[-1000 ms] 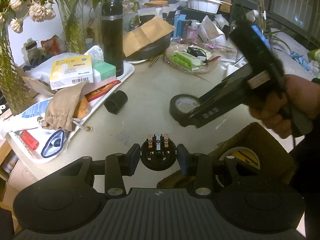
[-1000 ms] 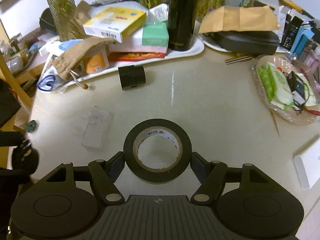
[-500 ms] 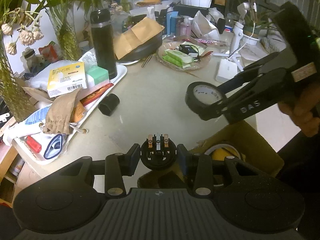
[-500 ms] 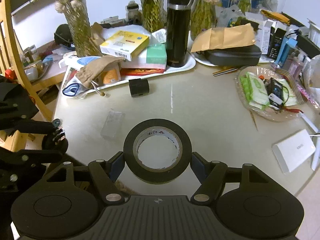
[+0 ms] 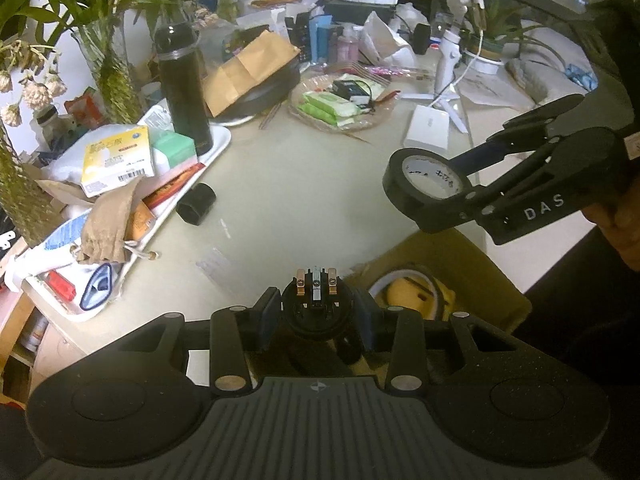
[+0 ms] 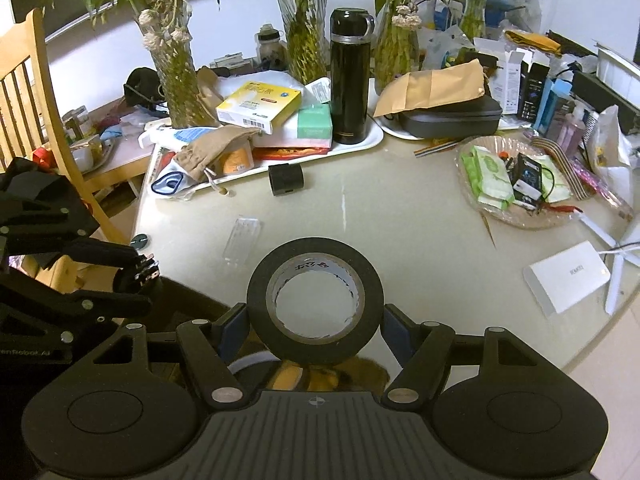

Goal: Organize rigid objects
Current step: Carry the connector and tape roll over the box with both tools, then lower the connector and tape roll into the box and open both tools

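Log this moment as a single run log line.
left gripper: shut on round black plug | right gripper: shut on black tape roll | both held above open cardboard box at table edge

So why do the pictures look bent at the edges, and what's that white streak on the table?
Left wrist view: fisheye lens curves the edges, corners go dark. Right wrist view: the streak is lamp glare on the glossy beige tabletop; the black tape roll in the tongs stays sharp.
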`<action>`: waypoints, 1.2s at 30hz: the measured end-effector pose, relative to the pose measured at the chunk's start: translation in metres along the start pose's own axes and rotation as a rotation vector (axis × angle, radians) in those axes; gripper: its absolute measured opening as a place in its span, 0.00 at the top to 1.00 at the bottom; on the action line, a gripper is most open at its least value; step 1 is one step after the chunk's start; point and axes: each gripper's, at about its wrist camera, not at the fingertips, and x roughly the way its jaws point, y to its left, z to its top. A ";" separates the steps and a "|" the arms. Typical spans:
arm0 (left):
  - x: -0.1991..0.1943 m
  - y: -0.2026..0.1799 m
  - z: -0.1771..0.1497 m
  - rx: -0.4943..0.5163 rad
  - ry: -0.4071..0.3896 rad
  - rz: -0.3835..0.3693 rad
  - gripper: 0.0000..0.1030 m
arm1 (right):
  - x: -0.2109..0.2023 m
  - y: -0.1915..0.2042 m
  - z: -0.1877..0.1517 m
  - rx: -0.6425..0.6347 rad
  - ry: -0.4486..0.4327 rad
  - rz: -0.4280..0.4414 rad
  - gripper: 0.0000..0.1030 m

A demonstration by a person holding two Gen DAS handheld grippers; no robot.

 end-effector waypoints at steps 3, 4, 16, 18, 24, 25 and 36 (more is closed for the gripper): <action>0.003 -0.004 -0.003 0.001 0.019 -0.014 0.62 | -0.005 0.000 -0.009 0.001 0.004 -0.001 0.29; 0.004 -0.005 -0.004 0.002 0.024 -0.017 0.62 | -0.006 0.000 -0.012 0.002 0.005 -0.001 0.29; 0.020 -0.020 -0.010 0.044 0.069 -0.070 0.61 | -0.013 0.003 -0.041 0.010 0.033 0.013 0.29; 0.020 -0.024 -0.010 0.066 0.068 -0.045 0.61 | -0.014 0.002 -0.043 0.016 0.036 0.015 0.29; 0.018 -0.029 -0.011 0.091 0.067 -0.003 0.61 | -0.015 0.001 -0.051 0.028 0.045 0.021 0.29; 0.018 -0.029 -0.011 0.090 0.068 -0.001 0.61 | -0.014 0.002 -0.052 0.029 0.047 0.022 0.29; 0.012 -0.027 -0.010 0.061 0.077 0.098 0.60 | -0.017 0.004 -0.058 0.036 0.049 0.034 0.29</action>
